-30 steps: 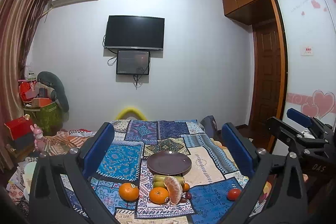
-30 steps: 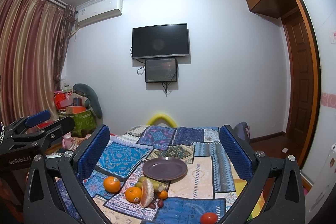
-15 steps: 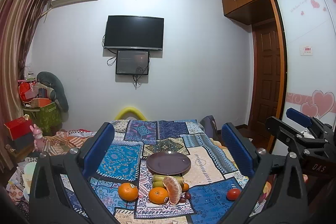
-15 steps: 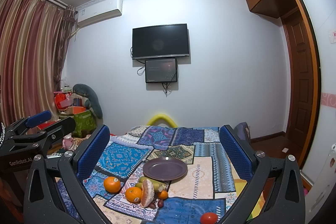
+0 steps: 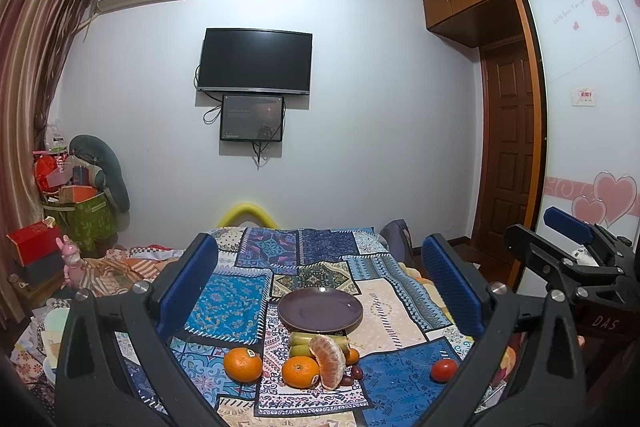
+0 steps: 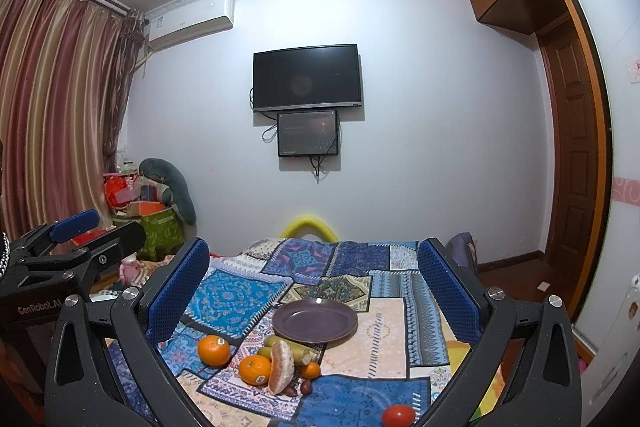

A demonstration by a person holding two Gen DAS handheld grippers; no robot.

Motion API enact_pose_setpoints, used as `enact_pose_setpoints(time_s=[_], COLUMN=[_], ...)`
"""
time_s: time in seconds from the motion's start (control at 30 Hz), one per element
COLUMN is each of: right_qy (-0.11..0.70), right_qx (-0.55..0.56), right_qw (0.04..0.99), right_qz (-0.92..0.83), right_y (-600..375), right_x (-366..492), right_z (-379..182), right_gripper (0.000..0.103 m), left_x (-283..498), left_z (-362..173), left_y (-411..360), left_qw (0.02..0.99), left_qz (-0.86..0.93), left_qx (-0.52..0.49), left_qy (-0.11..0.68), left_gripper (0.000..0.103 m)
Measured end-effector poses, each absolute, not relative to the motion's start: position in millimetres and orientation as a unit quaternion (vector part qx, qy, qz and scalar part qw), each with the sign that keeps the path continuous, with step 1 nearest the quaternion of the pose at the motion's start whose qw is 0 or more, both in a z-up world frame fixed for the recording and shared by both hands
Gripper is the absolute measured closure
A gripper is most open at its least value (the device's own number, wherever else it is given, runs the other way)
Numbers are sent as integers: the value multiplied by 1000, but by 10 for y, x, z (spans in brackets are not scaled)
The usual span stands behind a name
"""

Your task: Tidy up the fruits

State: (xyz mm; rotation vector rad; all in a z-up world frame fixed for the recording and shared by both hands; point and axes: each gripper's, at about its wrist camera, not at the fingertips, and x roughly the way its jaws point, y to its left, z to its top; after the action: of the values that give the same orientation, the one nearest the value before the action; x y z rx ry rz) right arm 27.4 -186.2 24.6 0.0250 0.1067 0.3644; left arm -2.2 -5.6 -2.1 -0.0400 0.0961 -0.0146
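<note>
A dark purple plate (image 5: 320,309) lies empty on the patchwork cloth (image 5: 232,303). In front of it sit two oranges (image 5: 242,364) (image 5: 300,371), a peeled citrus half (image 5: 329,355), green bananas (image 5: 304,339), a small kumquat and dark grapes (image 5: 356,372). A red tomato (image 5: 443,370) lies apart to the right. My left gripper (image 5: 320,283) is open and empty, held above and short of the fruit. My right gripper (image 6: 314,279) is open and empty too; the plate (image 6: 315,320), oranges (image 6: 214,350) and tomato (image 6: 397,415) show below it.
A TV and a small screen hang on the far wall. Boxes and a pink toy (image 5: 74,263) are piled at the left by the curtain. A wooden door and wardrobe stand on the right. A yellow foam arch (image 5: 248,213) sits at the cloth's far end.
Both grippers have stayed almost still; the view has shifted only very slightly. No fruit has moved.
</note>
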Motion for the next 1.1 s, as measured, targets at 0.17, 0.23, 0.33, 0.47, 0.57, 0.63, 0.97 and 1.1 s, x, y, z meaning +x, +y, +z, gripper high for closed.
enact_pose_setpoints(time_s=[0.17, 0.23, 0.33, 0.47, 0.57, 0.63, 0.97, 1.1], right_qy=[56, 57, 62, 68, 78, 89, 180, 234], right_qx=[12, 9, 8, 7, 7, 4, -22, -18], right_qw=[982, 982, 982, 981, 981, 980, 972, 961], right_qz=[183, 181, 180, 183, 179, 179, 152, 145], right_y=[-1869, -1862, -1863, -1873, -1889, -1908, -2155, -2320], right_x=[280, 293, 320, 357, 407, 458, 739, 890], right_z=[242, 233, 213, 184, 152, 104, -331, -539], right_gripper=[0, 0, 0, 0, 0, 0, 0, 13], left_x=[-19, -11, 20, 100, 203, 291, 757, 942], left_z=[-28, -39, -61, -100, -161, -218, -601, -776], left_y=[-53, -53, -50, -29, 4, 40, 234, 324], left_qw=[999, 999, 998, 997, 996, 994, 979, 970], left_qz=[-7, -7, -5, -12, -12, -13, -1, -8], left_qx=[-20, -20, -20, -22, -21, -24, -3, -3], left_qy=[49, 50, 55, 71, 89, 108, 205, 242], left_gripper=[0, 0, 0, 0, 0, 0, 19, 21])
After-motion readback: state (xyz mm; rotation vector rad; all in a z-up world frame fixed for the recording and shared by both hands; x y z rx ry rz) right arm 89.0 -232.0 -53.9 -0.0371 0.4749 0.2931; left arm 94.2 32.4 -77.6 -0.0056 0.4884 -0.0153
